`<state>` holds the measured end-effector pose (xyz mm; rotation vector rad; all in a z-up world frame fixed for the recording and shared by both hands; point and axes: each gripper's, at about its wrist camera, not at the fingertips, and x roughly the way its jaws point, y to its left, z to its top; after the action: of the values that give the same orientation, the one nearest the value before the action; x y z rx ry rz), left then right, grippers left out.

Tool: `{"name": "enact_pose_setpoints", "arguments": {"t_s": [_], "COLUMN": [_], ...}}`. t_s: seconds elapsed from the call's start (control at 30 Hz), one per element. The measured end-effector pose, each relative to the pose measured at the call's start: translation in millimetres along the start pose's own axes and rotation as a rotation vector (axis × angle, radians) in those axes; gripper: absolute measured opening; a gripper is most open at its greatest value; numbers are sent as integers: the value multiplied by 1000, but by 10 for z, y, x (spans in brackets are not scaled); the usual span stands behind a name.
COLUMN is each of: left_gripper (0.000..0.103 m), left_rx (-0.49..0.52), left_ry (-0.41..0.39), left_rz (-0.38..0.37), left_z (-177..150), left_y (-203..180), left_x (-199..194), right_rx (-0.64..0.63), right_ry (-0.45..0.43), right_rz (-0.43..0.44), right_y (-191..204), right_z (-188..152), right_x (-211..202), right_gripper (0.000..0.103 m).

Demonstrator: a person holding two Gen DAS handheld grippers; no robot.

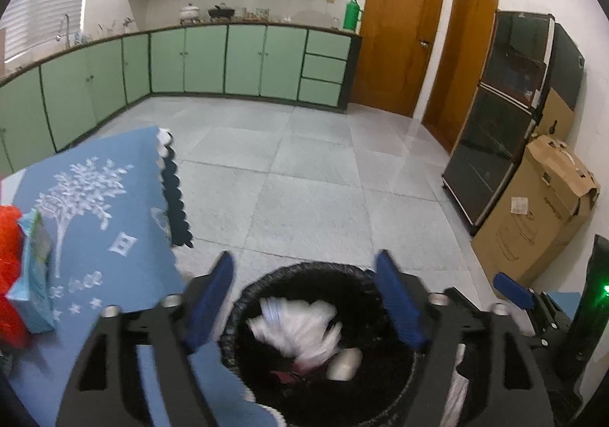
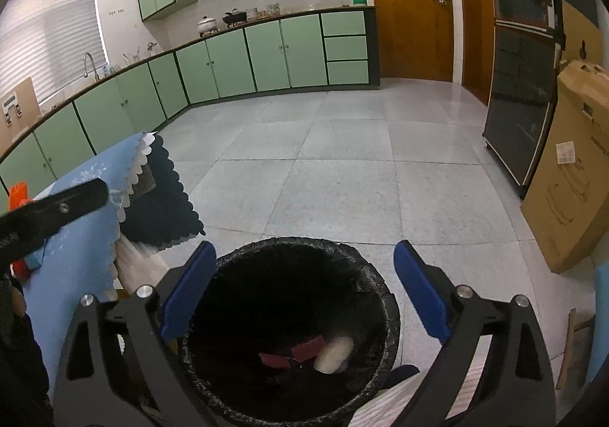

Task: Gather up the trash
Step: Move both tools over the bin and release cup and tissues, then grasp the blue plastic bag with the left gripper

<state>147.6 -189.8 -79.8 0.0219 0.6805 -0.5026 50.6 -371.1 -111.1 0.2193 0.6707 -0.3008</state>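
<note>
A: Left gripper (image 1: 304, 307) state?
B: Jaws wide, blue pads (image 1: 399, 303) apart, nothing pinched. It sits over the bin (image 1: 243, 297); a blurred white crumpled wad (image 1: 300, 328) shows between the pads, inside the bin mouth, touching neither pad.

A: Right gripper (image 2: 304, 293)?
B: Also spread wide and empty. Its pads (image 2: 420, 293) flank the bin rim (image 2: 380, 290) at about 9 and 3 o'clock. No contact that I can see.

A: What's in the bin?
B: Black liner. In the right view there's a red scrap (image 2: 293, 352) at the bottom and a pale roundish piece (image 2: 335, 352) just beside it, at its 3 o'clock. In the left view the white wad is above both.

A: Any text?
B: The cardboard box (image 2: 571, 168) at 3 o'clock has a white label and side print, too small to read. The blue tablecloth (image 1: 114, 206) has white lettering under a tree motif, illegible. The teal carton (image 1: 32, 274) at 9 o'clock has unreadable print.

A: Pose?
B: Both grippers are pitched down toward the bin and side by side. The right gripper's finger shows at 3 o'clock in the left view; the left gripper's black arm crosses at 9 o'clock in the right view. An orange-red item (image 1: 9, 267) sits on the table, touching the carton.
</note>
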Motion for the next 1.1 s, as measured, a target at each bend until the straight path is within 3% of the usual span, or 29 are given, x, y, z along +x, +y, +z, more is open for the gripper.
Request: {"name": "enact_pose_setpoints", "arguments": {"t_s": [0.43, 1.1], "left_gripper": [90, 91], "left_rx": [-51, -161], "left_ry": [-92, -182], "left_rz": [81, 479], "left_z": [100, -469], "left_y": [483, 1747], "left_x": [-589, -1813], "right_rx": [-12, -202], "right_ry": [-60, -58], "right_rz": [30, 299], "right_y": [186, 1692], "right_z": [135, 140], "right_x": [-300, -492], "right_gripper": [95, 95]}}
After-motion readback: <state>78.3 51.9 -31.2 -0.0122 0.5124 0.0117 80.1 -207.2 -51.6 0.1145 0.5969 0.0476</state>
